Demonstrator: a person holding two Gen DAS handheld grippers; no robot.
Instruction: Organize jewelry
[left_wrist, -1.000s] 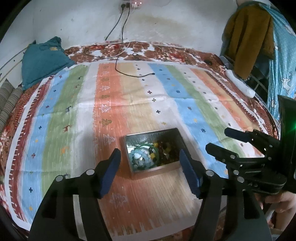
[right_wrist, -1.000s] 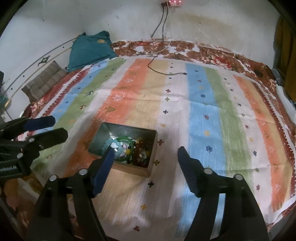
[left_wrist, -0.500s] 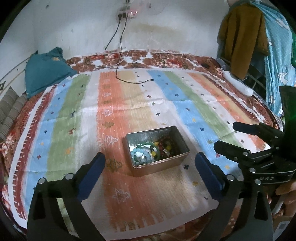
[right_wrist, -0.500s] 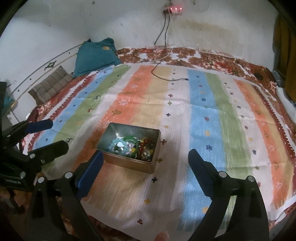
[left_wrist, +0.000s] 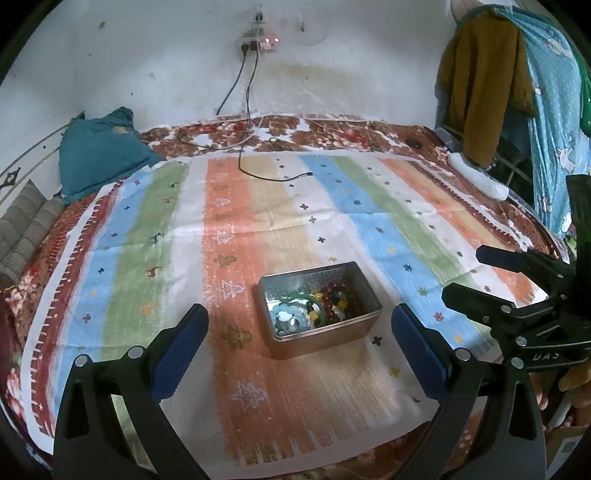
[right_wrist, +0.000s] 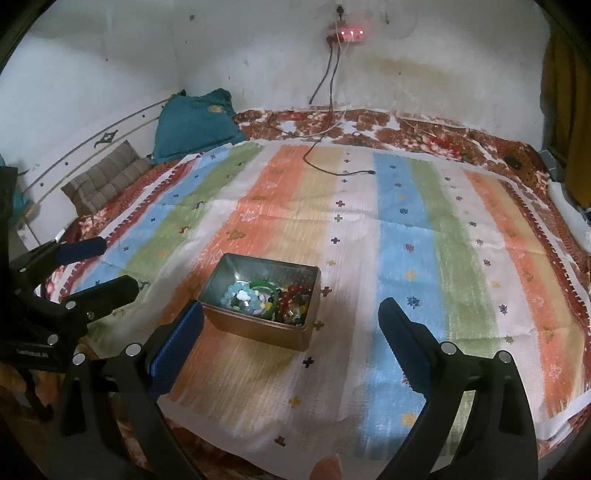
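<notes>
An open metal tin sits on the striped cloth. Inside lie a light blue bead bracelet, a green bangle and dark red beads. My left gripper is open wide, above and short of the tin, with nothing between its blue pads. My right gripper is also open and empty; its left pad stands by the tin's near left corner. The two grippers flank the tin and neither touches it.
The striped cloth covers a floral bedspread. A black cable trails from a wall socket onto the cloth. A teal pillow and a folded cushion lie far left. Clothes hang at right. A fingertip shows at the bottom edge.
Both grippers' jaws have spread wider. Both have drawn back and risen a little from the tin, which now sits farther ahead. The tin and its contents have not moved.
</notes>
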